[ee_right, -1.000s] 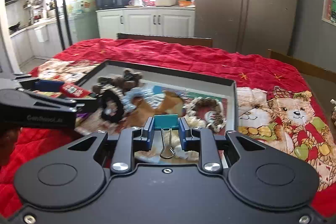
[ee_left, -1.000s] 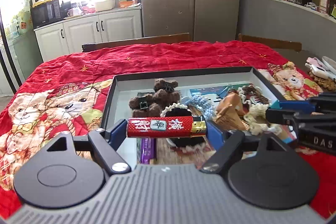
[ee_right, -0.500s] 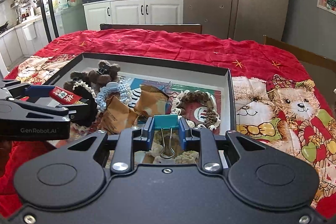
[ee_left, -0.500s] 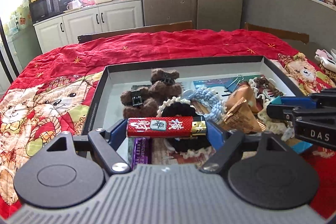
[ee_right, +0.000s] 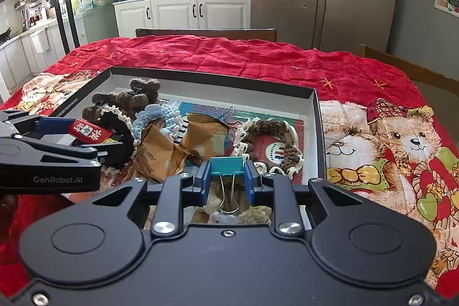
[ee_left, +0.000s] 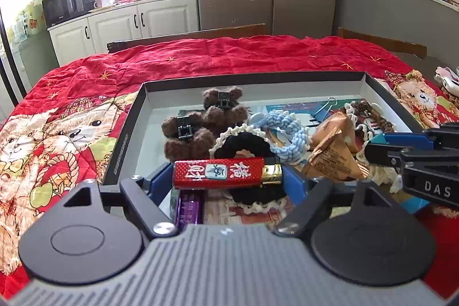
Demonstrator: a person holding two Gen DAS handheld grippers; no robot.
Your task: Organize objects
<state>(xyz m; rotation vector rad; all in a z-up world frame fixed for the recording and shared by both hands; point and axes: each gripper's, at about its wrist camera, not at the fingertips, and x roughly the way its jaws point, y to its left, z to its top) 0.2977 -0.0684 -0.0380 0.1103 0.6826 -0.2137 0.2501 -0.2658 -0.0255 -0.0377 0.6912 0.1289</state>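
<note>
While the left hand-held gripper [ee_left: 228,177] clamps a glossy red lighter [ee_left: 219,172], the right hand-held gripper [ee_right: 227,177] pinches a teal binder clip [ee_right: 226,166].

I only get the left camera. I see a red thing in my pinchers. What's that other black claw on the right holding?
Observer: The right gripper is shut on a teal binder clip, with its wire handles hanging toward the camera.
Operator: Is it over the box too?
Observer: Yes, it sits above the near right part of the tray, just in front of a brown braided ring.
Operator: What does my red thing look like from over there?
Observer: The red lighter shows end-on and tilted in the left gripper, beside the black scrunchie.
</note>
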